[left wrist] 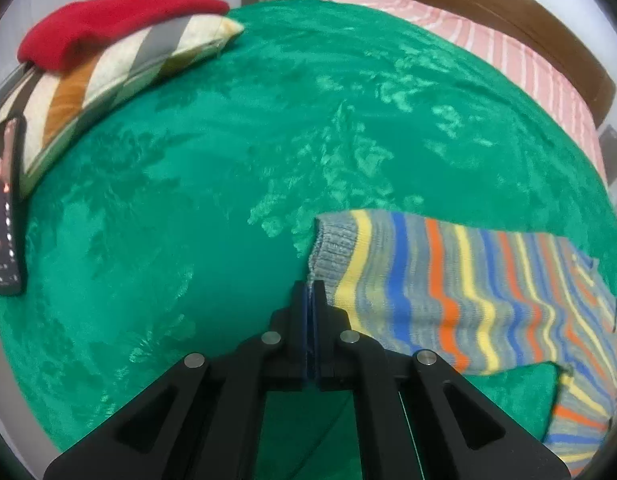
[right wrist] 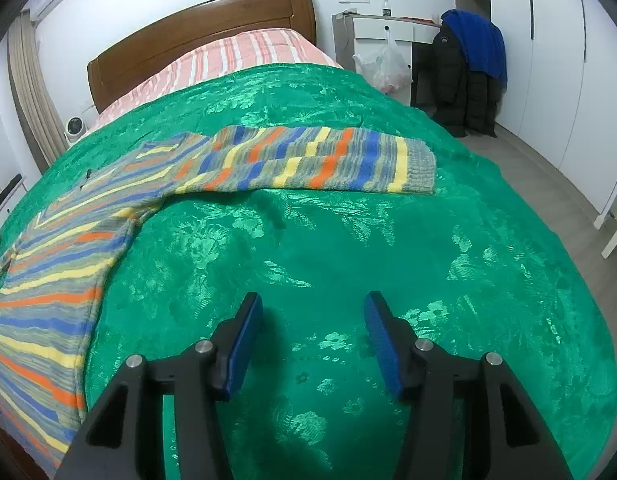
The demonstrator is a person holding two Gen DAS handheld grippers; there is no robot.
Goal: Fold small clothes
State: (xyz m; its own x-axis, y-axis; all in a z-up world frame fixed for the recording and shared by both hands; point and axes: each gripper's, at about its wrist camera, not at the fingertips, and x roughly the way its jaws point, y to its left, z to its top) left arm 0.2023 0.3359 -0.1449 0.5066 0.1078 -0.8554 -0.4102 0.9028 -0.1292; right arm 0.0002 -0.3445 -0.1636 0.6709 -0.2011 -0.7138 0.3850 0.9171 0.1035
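My left gripper (left wrist: 308, 286) is closed, empty, just beside the sweater (left wrist: 448, 292) cuff. My right gripper (right wrist: 313, 316) is apart, empty, over the blanket (right wrist: 348, 240), sweater ahead.

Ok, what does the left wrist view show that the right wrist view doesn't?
Only the left wrist view: the shut left gripper close to a sleeve cuff, a red hat on a striped pillow, and a phone.

Only the right wrist view: the right gripper, empty, over bare blanket, plus a dark jacket and a plastic bag.

Both: the striped sweater, green blanket, striped sheet, headboard.
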